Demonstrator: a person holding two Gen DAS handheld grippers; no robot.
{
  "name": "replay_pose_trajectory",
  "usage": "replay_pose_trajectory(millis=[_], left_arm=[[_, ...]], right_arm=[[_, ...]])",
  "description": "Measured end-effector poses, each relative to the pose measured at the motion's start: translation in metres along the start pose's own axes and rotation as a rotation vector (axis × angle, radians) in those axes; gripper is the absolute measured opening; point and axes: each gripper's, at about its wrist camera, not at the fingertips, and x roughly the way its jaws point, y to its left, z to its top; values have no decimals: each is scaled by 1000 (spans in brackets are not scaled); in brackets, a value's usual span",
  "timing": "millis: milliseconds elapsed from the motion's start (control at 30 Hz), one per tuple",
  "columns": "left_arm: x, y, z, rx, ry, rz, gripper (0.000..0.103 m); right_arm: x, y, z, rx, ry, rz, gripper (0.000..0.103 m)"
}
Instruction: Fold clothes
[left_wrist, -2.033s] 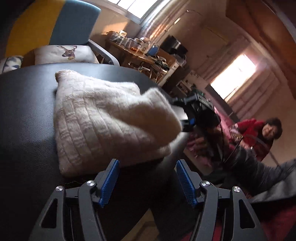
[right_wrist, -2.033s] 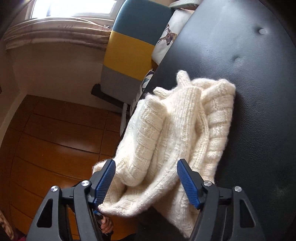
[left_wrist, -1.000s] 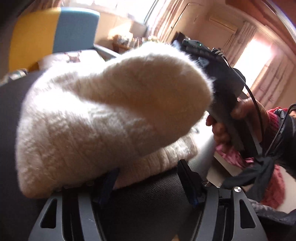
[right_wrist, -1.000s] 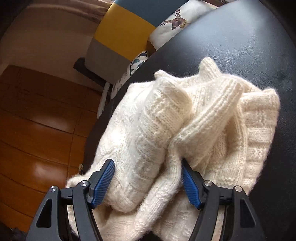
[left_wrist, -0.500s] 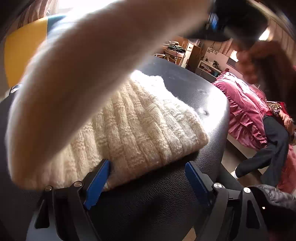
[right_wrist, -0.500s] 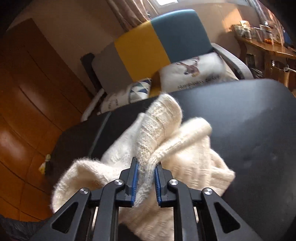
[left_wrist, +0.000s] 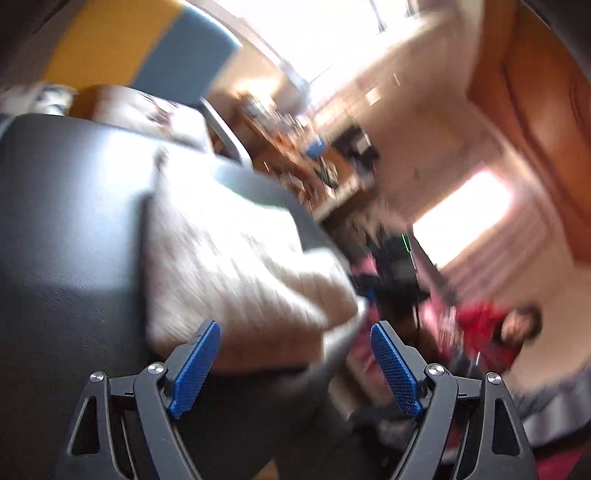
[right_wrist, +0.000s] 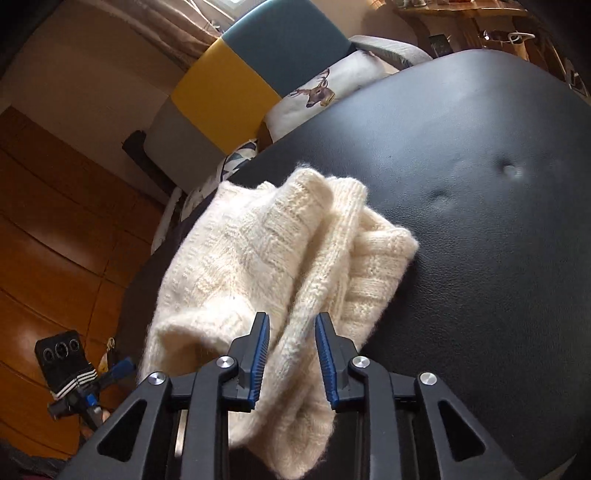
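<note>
My right gripper (right_wrist: 291, 362) has parted around the sweater (right_wrist: 280, 258); left gripper (left_wrist: 295, 365) gapes empty; soft, floppy knit, best pinched by the ribbed edge at lower centre

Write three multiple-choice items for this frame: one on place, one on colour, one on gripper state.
1. Where does the sweater lie?
A. on the black cushion
B. on the wooden floor
C. on the striped chair

2. What colour are the pads on the right gripper?
A. red
B. blue
C. white

3. How do the left gripper's jaws stand?
A. shut on the sweater
B. shut on nothing
C. wide open, holding nothing

Key: 1 A, the knit rests on the cushion, one edge hanging over its side. 2 B, both pads show blue. 3 C, a wide gap shows between its pads, and the sweater lies beyond them.
</note>
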Motion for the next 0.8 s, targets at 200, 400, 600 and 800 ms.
replay_pose_trajectory(millis=[200, 400, 600, 800], left_arm=[[16, 19, 48, 8, -49, 116, 86], [70, 18, 71, 114, 45, 174, 86], [123, 4, 77, 249, 119, 234, 86], [151, -6, 50, 373, 179, 226, 87]], right_arm=[[-34, 49, -21, -138, 44, 181, 47], [29, 84, -12, -282, 200, 150, 57], [84, 76, -32, -235, 476, 392, 57], [70, 13, -64, -105, 483, 357, 14]])
